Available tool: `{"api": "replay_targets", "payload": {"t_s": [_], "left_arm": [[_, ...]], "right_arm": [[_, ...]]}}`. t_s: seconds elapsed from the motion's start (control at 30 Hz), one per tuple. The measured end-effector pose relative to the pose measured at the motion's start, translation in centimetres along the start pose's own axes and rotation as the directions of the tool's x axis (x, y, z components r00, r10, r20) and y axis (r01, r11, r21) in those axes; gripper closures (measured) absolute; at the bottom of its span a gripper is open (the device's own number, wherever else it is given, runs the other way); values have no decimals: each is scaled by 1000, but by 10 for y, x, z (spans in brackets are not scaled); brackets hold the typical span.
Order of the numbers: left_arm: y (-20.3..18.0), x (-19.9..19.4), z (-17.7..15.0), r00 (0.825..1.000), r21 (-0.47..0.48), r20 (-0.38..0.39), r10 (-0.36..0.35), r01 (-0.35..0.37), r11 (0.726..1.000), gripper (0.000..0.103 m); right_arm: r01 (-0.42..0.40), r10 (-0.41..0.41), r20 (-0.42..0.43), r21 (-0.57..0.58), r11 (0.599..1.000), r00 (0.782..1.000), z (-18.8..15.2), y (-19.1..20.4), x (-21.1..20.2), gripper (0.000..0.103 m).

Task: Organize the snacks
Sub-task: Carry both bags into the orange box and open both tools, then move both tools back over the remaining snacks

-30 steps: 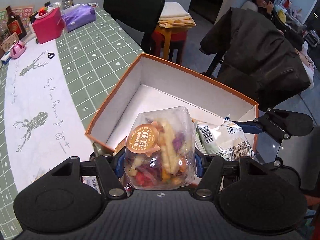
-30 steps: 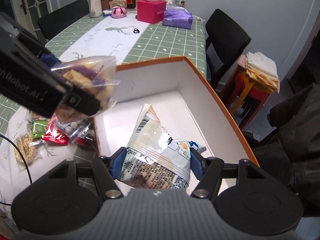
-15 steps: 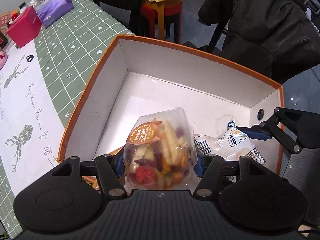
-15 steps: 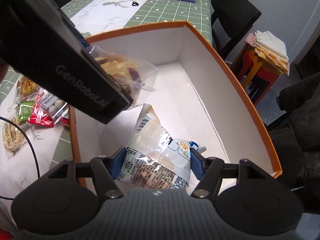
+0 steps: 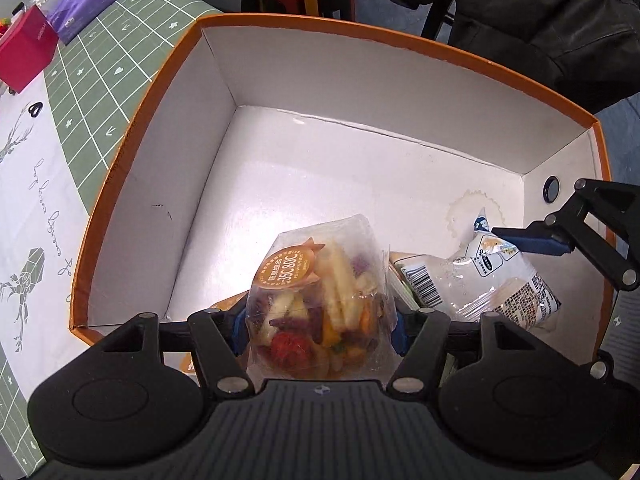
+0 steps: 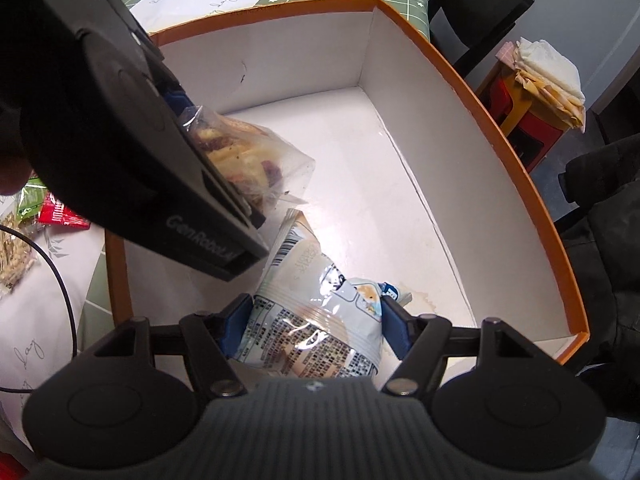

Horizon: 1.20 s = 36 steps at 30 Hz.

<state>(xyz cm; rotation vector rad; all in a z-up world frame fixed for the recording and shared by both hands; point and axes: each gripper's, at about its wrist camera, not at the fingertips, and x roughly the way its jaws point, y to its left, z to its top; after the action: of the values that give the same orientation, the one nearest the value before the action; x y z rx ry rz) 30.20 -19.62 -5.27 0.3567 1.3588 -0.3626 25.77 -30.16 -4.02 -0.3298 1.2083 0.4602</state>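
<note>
Left tongs (image 5: 316, 326) pinch crinkly dried-fruit bag (image 5: 320, 304); right tongs (image 6: 316, 322) clamp light, slippery snack pouch (image 6: 316, 320) mid-body over box (image 5: 400, 44).

I see dim, cool indoor light, glare on the box floor (image 5: 320, 168), and strong fisheye bending at edges.

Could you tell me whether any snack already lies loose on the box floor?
No, the orange box holds only two gripped packets.
</note>
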Motion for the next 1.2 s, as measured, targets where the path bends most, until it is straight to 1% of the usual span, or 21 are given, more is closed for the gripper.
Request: {"api": "replay_targets", "payload": {"t_s": [0.07,0.13,0.2,0.23,0.3,0.4,0.67,0.77,0.9,1.03,1.2], "left_arm": [[0,0,-1,1000,-5,2,3,-3,1000,25],[0,1,0,1000,-14,-2,6,-6,1000,21],[1,0,0,1000,-26,0,-1,1,1000,19],[1,-1,-1,1000,-30,5,-12,12,999,19],[3,-6,-1,999,-41,18,-39,40,998,18],[5,-18,-1,997,-55,54,-59,62,997,18],[10,-50,-13,992,-75,101,-81,89,993,18],[12,-64,-19,991,-102,104,-86,97,990,18],[15,-86,-30,989,-134,118,-89,105,985,18],[23,-106,-49,987,-156,134,-86,106,982,18],[40,-122,-82,987,-194,138,-87,113,975,18]], "right_arm": [[5,-5,-3,-4,1000,1000,1,0,1,35],[16,-16,-6,-9,1000,1000,1,1,0,34],[27,-27,-1,-16,1000,1000,1,1,-1,32],[38,-38,2,-19,999,999,1,1,-2,30],[53,-53,4,-18,998,999,1,0,-4,24],[47,-47,13,-1,999,999,0,-3,-9,21],[68,-68,44,-1,998,997,1,3,-26,18],[76,-76,61,-5,997,995,1,8,-36,18],[81,-79,94,-21,996,992,2,16,-52,15],[86,-79,132,-48,995,988,3,31,-69,15],[49,-31,183,-91,995,983,3,52,-86,15]]}}
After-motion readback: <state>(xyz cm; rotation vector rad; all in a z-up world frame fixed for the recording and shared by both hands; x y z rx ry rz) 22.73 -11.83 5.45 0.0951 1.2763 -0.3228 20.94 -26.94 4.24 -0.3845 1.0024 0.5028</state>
